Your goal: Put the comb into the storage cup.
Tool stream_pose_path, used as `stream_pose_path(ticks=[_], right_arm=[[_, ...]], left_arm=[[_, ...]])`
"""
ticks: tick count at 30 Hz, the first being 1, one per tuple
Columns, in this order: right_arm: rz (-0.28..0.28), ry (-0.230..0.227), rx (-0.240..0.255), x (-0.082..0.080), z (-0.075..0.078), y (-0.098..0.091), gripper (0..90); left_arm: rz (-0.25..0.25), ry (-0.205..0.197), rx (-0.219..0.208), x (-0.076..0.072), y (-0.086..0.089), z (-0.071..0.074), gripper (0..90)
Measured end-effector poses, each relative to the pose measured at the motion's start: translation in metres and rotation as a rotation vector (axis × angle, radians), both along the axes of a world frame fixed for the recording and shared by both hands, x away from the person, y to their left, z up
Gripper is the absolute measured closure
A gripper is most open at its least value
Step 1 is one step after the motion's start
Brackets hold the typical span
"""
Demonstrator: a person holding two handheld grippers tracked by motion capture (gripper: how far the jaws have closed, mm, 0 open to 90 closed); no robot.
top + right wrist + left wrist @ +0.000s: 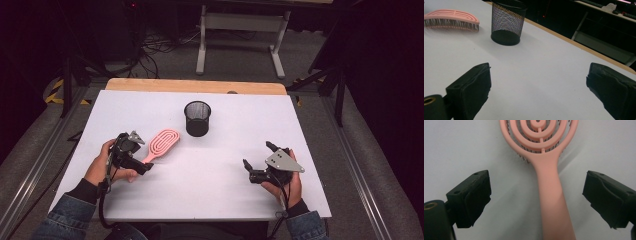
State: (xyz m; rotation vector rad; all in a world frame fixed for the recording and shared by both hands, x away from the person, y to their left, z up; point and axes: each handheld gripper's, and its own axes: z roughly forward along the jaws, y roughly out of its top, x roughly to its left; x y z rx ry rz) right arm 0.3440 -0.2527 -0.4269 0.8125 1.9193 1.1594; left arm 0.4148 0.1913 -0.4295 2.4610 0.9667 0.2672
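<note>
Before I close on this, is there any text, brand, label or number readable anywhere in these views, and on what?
None readable.
Pink hairbrush: no lettering on its handle or head.
Black mesh cup: no label.
Left tool, right tool: no markings on the black pads or the grey plate.
Yellow-black striped floor tape: a hazard pattern, no words.

The pink hairbrush looks like smooth, matt plastic with fine dark bristles. The black cup is open metal mesh. The table has a smooth, matt white top with a bare wood edge, and the jaw pads look like rough black rubber.
</note>
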Motion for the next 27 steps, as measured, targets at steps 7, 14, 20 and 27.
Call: stream_pose_path(ticks=[7,14,20,27], right_arm=[[-0.007,0.0,0.003,0.0,0.0,-0.001,6.1],[-0.007,0.002,0.002,0.001,0.0,0.0,6.1],[-0.008,0.005,0.002,0.001,0.0,0.0,6.1],[-0.012,0.005,0.004,0.001,0.001,0.0,6.1]], left_arm=[[-0.014,0.057,0.021,0.011,-0.007,-0.01,9.9],[-0.013,0.082,0.053,0.017,-0.01,-0.016,10.0],[-0.036,0.071,0.029,0.016,-0.009,-0.012,31.6],[-0.049,0.067,0.03,0.019,-0.009,-0.009,53.1]])
